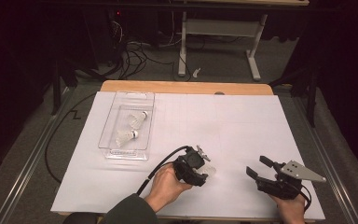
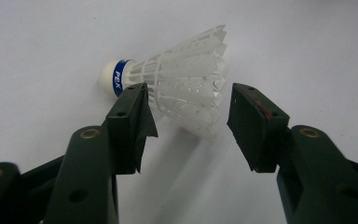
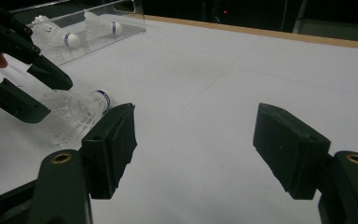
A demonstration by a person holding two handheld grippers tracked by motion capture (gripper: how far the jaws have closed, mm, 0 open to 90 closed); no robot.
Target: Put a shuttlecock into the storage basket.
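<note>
A white shuttlecock [image 2: 179, 79] with a blue band lies on its side on the white table sheet [image 1: 223, 126], cork to the left in the left gripper view. My left gripper [image 2: 189, 123] is open, its jaws on either side of the feather skirt without closing on it. In the high view that gripper [image 1: 205, 170] is at the front centre, over the shuttlecock [image 1: 211, 171]. My right gripper [image 1: 256, 168] is open at the front right with nothing between its jaws. The right gripper view shows the same shuttlecock [image 3: 74, 114] under the left gripper [image 3: 39, 91].
A clear plastic tray [image 1: 127, 125] stands at the left rear of the sheet with two more shuttlecocks [image 1: 137, 120] in it. The wooden table edge [image 1: 186, 87] runs along the back. Cables and a desk frame lie on the floor beyond.
</note>
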